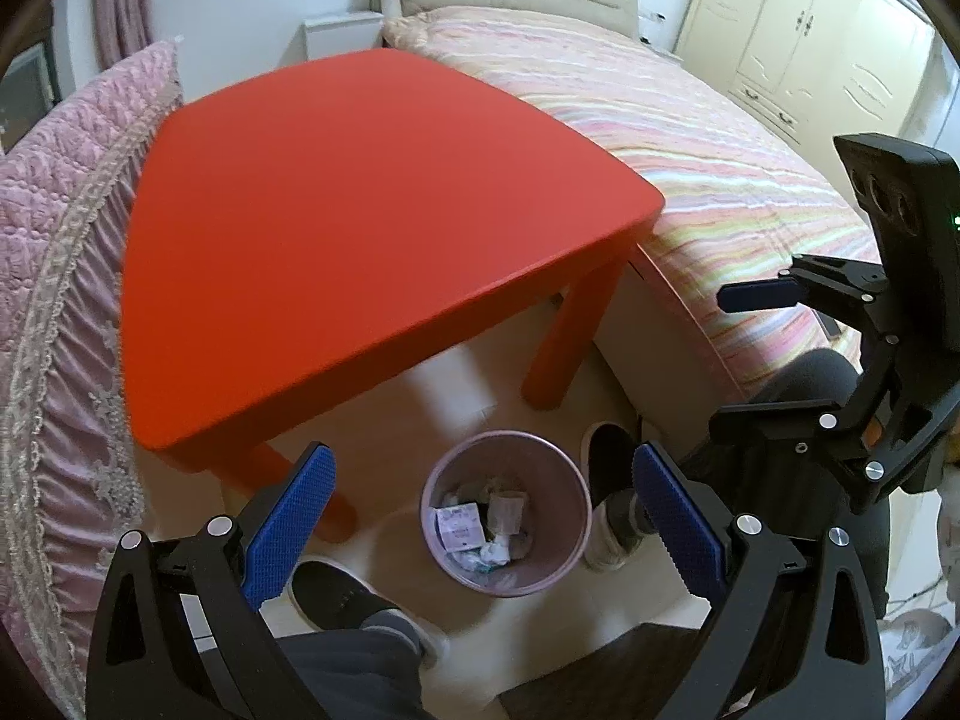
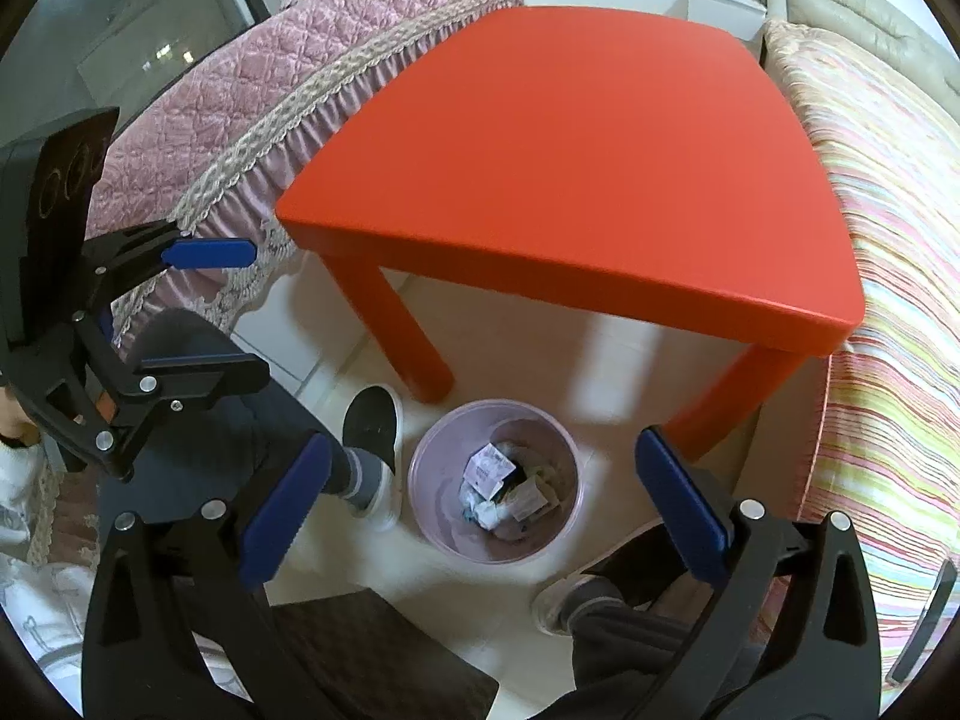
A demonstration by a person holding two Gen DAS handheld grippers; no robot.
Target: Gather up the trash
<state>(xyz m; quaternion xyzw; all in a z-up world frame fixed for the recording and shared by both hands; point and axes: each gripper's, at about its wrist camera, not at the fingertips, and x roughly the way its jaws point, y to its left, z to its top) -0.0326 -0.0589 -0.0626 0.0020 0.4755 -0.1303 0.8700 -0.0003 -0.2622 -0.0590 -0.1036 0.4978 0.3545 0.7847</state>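
A pale pink trash bin [image 1: 558, 564] stands on the floor in front of the red table [image 1: 372, 210] and holds several crumpled papers and wrappers [image 1: 480, 525]. My left gripper [image 1: 480, 510] is open and empty, high above the bin. In the right wrist view the bin [image 2: 432, 516] and its trash [image 2: 510, 489] show below my right gripper [image 2: 480, 492], which is also open and empty. The right gripper shows at the right of the left wrist view [image 1: 738, 360], and the left gripper at the left of the right wrist view [image 2: 240, 312]. The red tabletop [image 2: 570, 168] carries nothing.
A striped bed [image 1: 690, 138] is right of the table and a pink quilted cover [image 1: 60, 240] is left of it. The person's feet in grey shoes [image 1: 336, 594] [image 1: 612, 480] flank the bin. A dark wooden stool [image 2: 372, 648] is below. Cream wardrobes [image 1: 810, 30] stand at the back right.
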